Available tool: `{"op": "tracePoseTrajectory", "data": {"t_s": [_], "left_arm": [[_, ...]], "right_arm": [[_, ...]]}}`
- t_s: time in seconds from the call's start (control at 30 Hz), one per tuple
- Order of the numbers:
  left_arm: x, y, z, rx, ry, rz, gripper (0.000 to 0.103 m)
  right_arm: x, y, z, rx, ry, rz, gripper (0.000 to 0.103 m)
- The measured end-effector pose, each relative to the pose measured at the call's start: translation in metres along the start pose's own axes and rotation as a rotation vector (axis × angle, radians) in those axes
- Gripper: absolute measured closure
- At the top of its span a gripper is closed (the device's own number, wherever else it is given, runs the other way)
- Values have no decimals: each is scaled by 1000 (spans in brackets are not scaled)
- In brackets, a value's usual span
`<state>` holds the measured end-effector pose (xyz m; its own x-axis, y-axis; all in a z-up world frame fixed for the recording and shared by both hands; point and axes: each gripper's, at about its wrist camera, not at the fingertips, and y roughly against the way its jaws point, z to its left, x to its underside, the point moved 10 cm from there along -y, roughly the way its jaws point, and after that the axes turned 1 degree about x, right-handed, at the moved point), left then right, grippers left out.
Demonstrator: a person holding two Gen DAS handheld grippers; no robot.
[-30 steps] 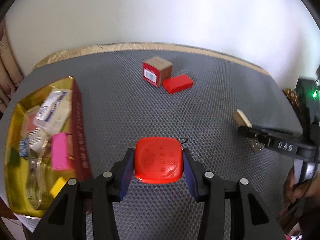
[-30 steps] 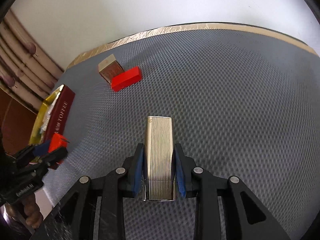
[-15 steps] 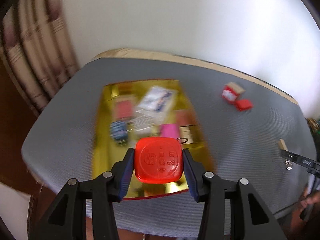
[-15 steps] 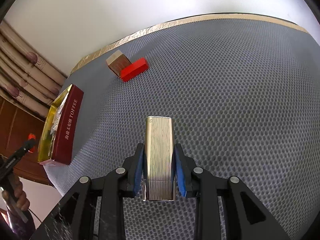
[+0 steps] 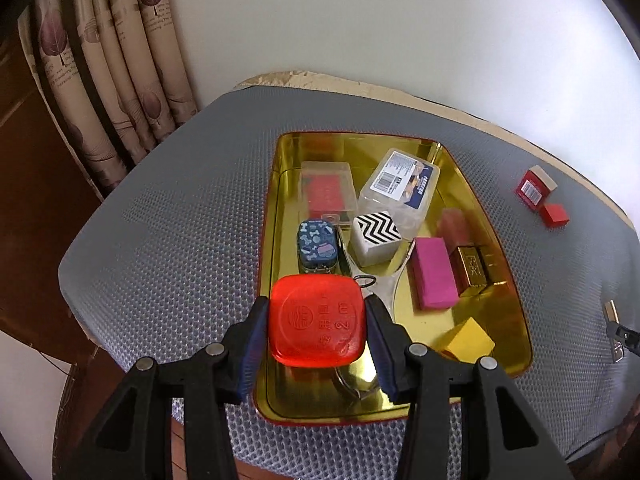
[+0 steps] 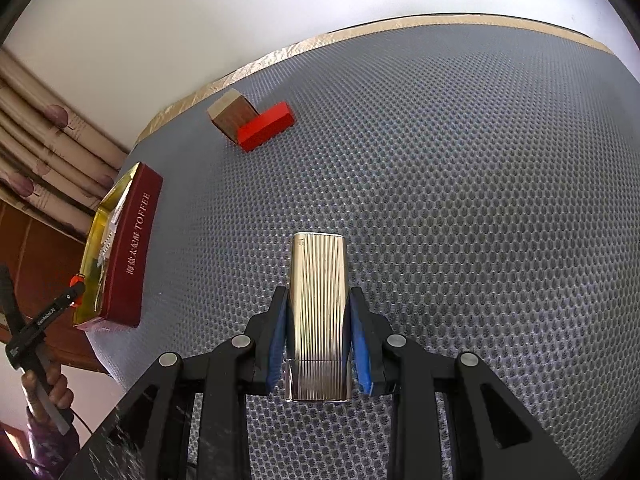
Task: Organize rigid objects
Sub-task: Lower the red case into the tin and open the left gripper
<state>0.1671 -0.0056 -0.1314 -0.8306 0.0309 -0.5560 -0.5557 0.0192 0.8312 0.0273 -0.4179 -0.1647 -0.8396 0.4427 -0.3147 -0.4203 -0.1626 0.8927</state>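
Note:
My left gripper [image 5: 316,318] is shut on a red rounded-square tag [image 5: 317,320] and hangs over the near end of the gold tin tray [image 5: 516,344]. Inside the tray lie a zigzag cube [image 5: 376,237], a pink block [image 5: 434,273], a blue patterned tin [image 5: 317,245], clear plastic boxes [image 5: 400,192], a gold bar [image 5: 471,270] and a yellow block [image 5: 466,339]. My right gripper [image 6: 318,312] is shut on a ribbed silver lighter [image 6: 318,312] above the grey mat. From the right wrist view the left gripper [image 6: 74,294] shows small at the tray's [image 6: 134,248] near corner.
A brown box [image 6: 230,118] and a red block [image 6: 266,126] lie together near the mat's far edge; they appear at the right in the left wrist view as box [image 5: 534,188] and block [image 5: 555,215]. Curtains [image 5: 108,80] hang left. A hand [image 6: 56,394] grips the left handle.
My left gripper swung left with the red tag, from over the bare mat to above the tray's near end. The right gripper with the lighter drifted only slightly.

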Motion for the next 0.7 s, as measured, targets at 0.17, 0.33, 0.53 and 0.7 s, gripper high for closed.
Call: {"op": "tracePoseTrajectory", "data": {"t_s": [0.17, 0.33, 0.53, 0.7], "left_arm": [[-8, -13, 0, -17, -8, 9, 56], [-12, -18, 2, -28, -1, 7, 55], [-19, -1, 4, -22, -8, -56, 55], [-21, 25, 14, -37, 35, -98, 55]], "right_arm": [[-1, -2, 0, -2, -2, 3, 76], [-1, -3, -2, -7, -4, 4, 76], [-5, -3, -5, -15, -15, 9, 76], [-9, 3, 0, -50, -31, 15, 76]]}}
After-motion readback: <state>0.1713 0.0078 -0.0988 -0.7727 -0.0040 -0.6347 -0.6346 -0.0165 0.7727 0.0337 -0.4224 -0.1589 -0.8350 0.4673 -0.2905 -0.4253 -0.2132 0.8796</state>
